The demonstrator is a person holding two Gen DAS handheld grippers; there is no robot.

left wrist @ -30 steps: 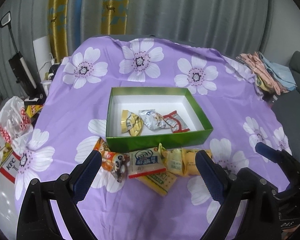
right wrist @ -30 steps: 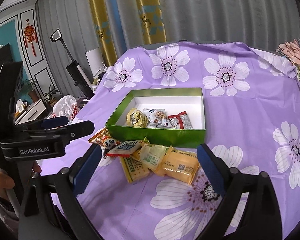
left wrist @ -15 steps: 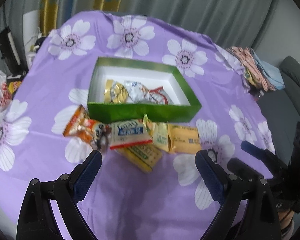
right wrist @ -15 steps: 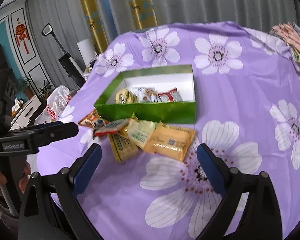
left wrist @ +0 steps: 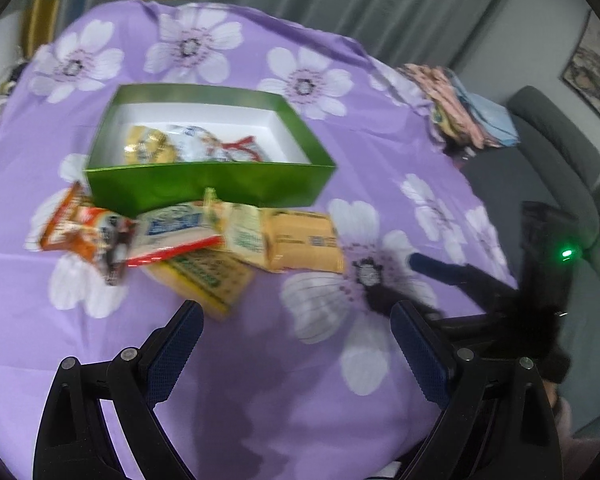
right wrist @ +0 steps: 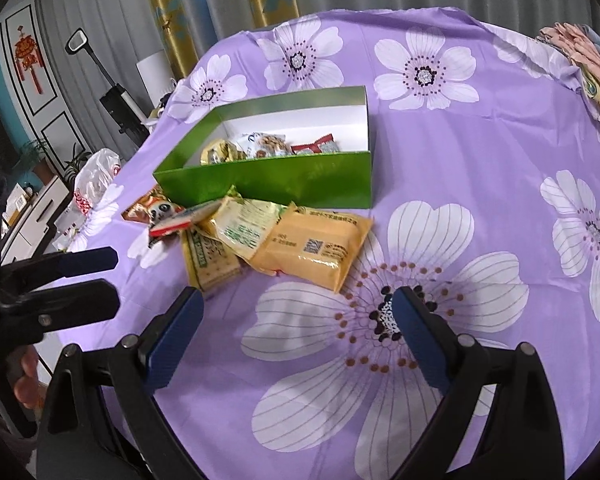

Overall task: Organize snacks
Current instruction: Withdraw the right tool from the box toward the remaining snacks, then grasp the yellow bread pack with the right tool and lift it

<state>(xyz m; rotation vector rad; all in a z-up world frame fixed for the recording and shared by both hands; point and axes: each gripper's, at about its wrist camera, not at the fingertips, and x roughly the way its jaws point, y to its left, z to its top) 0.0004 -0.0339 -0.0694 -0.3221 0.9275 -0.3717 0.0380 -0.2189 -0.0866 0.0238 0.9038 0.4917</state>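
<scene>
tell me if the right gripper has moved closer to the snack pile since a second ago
Yes. In the right wrist view the right gripper has come forward and down: the orange packet and green box now sit larger and nearer its fingertips.

L hand-held gripper (left wrist: 296, 342) jaws wide, empty, R hand-held gripper (right wrist: 296, 326) same

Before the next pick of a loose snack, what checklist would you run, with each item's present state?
1. Left hand-held gripper open, holding nothing: ok.
2. Right hand-held gripper open, holding nothing: ok.
3. Green box has free floor space: ok.
4. Loose snacks lie on the cloth in front of the box, yellow packet on top and unobstructed: ok.
5. Left wrist view sharp enough to aim: not ok, blurred.
6. Grippers apart from each other: ok.
</scene>
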